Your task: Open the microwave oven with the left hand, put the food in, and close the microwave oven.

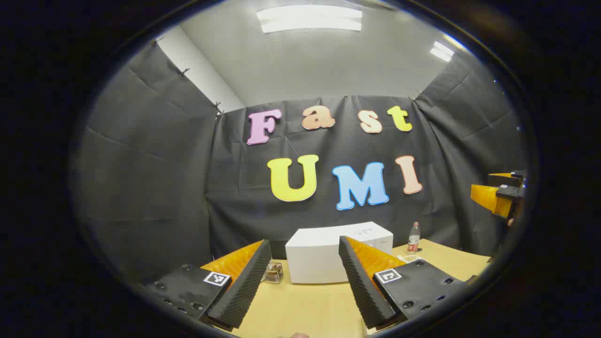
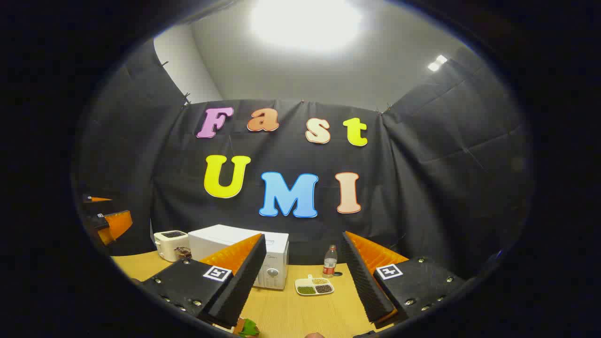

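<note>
The white microwave [image 1: 324,256] [image 2: 220,241] stands on the wooden table [image 1: 305,305] near the back wall, its door shut and its knobs [image 2: 272,272] facing right. A white divided plate of food [image 2: 314,286] lies on the table just right of it. My left gripper [image 1: 304,241] is open and empty, held above the table a good way short of the microwave; it shows small at the left edge of the right gripper view [image 2: 107,219]. My right gripper [image 2: 304,236] is also open and empty, and appears far off [image 1: 500,195] at the right.
A water bottle [image 2: 330,261] [image 1: 413,238] stands behind the plate. A white toaster [image 2: 171,245] sits left of the microwave, with a small glass jar [image 1: 273,273] beside it. Something green [image 2: 247,327] lies at the near table edge.
</note>
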The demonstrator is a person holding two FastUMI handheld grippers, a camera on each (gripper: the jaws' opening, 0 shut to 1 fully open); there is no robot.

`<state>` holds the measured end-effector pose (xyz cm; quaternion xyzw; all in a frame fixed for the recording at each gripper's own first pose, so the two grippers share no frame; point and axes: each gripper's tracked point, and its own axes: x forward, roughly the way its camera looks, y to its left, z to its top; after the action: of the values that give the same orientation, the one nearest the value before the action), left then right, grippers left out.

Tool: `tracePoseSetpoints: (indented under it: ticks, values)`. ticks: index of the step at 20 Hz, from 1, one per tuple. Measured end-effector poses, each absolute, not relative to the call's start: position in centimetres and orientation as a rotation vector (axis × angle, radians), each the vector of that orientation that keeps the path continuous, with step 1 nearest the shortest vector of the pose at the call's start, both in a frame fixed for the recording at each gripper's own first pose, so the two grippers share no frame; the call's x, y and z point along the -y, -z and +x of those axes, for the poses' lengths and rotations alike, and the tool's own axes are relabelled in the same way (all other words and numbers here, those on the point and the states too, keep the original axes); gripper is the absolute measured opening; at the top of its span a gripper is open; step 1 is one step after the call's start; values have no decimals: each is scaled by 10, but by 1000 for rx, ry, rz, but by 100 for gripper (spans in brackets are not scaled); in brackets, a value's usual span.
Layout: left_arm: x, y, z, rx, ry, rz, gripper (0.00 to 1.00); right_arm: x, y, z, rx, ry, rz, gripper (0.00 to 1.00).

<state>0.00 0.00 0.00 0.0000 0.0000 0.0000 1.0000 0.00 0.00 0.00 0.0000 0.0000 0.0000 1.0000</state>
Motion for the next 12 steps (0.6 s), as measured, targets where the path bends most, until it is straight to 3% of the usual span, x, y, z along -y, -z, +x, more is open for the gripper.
tracePoseSetpoints:
  ticks: [12]
  values:
    - [15,-5,-9,1,-7,21,99,10,5,-3,-14,-23,20,96]
